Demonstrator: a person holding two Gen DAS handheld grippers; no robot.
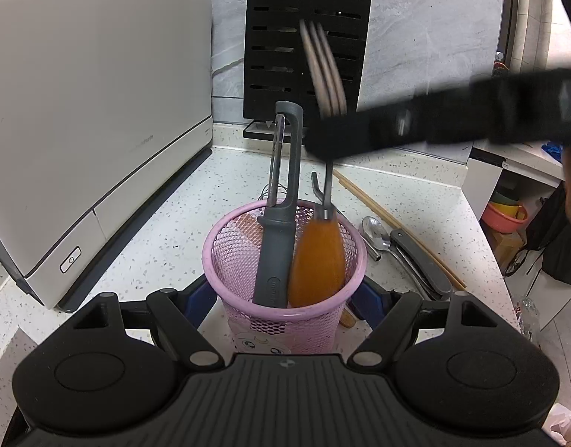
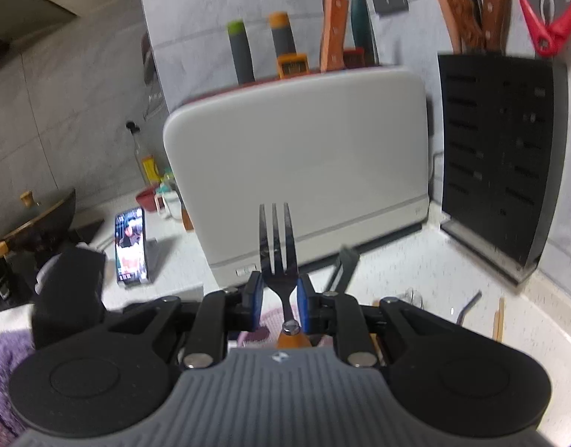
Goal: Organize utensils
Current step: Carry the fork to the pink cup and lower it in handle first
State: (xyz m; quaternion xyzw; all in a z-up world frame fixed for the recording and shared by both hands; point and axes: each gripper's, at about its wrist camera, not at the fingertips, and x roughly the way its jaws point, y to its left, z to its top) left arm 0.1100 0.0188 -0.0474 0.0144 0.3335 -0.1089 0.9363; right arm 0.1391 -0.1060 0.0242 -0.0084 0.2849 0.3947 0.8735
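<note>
The left tool (image 1: 285,300) is closed around a pink mesh basket (image 1: 244,249), its blue pads pressing the basket's two sides near the bottom of the left wrist view. Standing in the basket are a grey peeler (image 1: 279,208), blade end up, and an orange-handled fork (image 1: 317,260), tines up and blurred. The right tool (image 2: 279,303) pinches that fork (image 2: 278,246) at its neck, and reaches in from the right above the basket. On the speckled counter (image 1: 162,223) just right of the basket lie a spoon (image 1: 376,231), a dark folded knife (image 1: 419,260) and wooden chopsticks (image 1: 382,216). A white appliance (image 1: 91,111) stands at left, a black knife block (image 1: 307,37) far behind
</note>
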